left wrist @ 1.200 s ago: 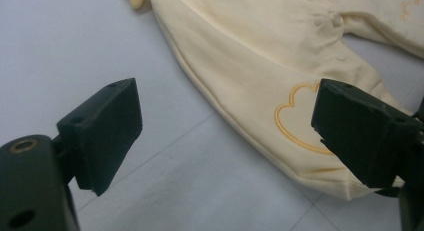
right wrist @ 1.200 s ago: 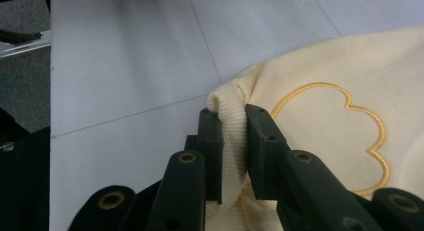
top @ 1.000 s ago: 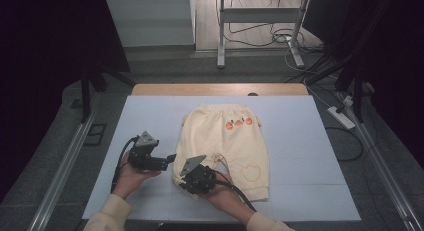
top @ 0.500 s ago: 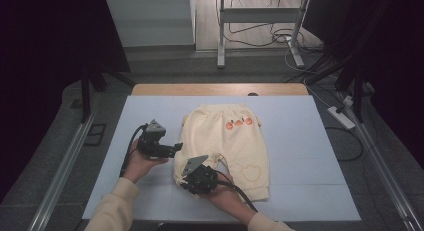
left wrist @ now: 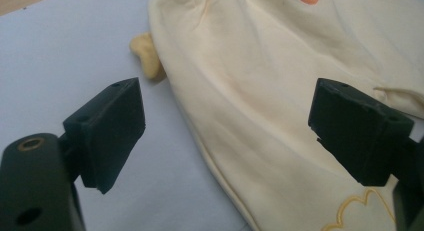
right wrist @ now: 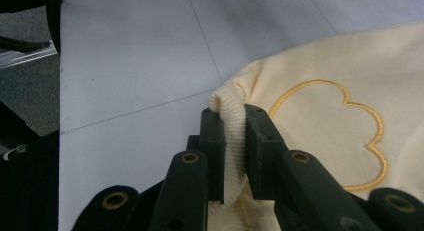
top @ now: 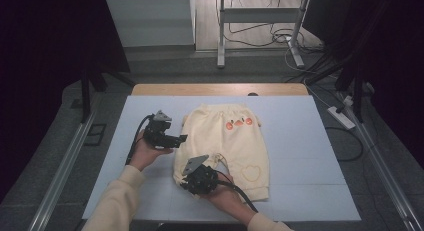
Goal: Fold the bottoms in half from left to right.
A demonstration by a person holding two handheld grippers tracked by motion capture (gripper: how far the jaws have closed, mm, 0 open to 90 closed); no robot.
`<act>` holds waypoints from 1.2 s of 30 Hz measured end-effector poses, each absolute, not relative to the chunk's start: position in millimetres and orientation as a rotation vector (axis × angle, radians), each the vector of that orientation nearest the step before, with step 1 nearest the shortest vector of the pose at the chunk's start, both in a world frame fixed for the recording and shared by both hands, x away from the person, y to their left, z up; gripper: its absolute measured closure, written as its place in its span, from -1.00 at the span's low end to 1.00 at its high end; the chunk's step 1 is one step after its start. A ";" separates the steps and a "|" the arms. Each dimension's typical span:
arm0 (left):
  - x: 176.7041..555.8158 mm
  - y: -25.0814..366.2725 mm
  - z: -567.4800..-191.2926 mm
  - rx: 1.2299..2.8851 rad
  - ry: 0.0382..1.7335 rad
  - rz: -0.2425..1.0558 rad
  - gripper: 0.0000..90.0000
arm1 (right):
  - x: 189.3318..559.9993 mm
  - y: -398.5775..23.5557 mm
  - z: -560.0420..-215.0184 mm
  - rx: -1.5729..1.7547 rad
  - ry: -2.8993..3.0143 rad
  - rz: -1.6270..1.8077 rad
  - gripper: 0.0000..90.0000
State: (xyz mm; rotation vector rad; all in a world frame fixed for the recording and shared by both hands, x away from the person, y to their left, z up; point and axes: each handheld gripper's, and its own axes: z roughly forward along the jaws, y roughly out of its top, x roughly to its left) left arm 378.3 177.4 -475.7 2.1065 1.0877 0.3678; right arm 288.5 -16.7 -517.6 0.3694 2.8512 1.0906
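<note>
**Operator:** Jaws of my right gripper (right wrist: 232,136) were clamped on the ribbed cuff (right wrist: 231,141) of the cream trousers (top: 227,146). The cuff stood pinched upright between the two black pads (right wrist: 214,141), its rolled top edge showing just above them.

**Inspector:** Location of that grip on the garment?

**Operator:** At the hem of the trouser leg nearest me on my left side. In the high view my right gripper (top: 196,180) sat at the near left corner of the trousers, with my right hand (top: 227,197) behind it and the cable trailing toward me.

**Inspector:** Left gripper condition?

**Operator:** My left gripper (left wrist: 227,121) stood wide open and held nothing. Its jaws straddled the left side seam of the trousers from above; whether either pad touched the fabric, I could not tell. In the high view it (top: 176,139) was just beside the left edge of the garment, pointing toward it.

**Inspector:** Garment position?

**Operator:** The trousers lay flat on the pale blue mat (top: 310,141), waistband toward the far edge. Orange motifs (top: 238,123) marked the upper part, a yellow outlined shape (top: 251,173) the right leg. A small tan tab (left wrist: 146,56) protruded at the left edge near the waist. Beyond the mat's far edge, a strip of wooden table (top: 220,89) was visible.
</note>
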 end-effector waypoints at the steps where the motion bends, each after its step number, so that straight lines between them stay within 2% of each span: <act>1: 380.3 177.0 -475.9 2.106 1.089 0.361 -0.67 | 288.3 -16.5 -517.8 0.371 2.849 1.091 0.76; 17: 411.2 175.8 -485.6 2.123 1.129 0.282 -0.64 | 287.4 -16.8 -518.3 0.347 2.851 1.079 0.76; 36: 436.0 165.2 -489.4 2.125 1.138 0.278 -0.62 | 287.9 -17.7 -519.0 0.352 2.856 1.092 0.76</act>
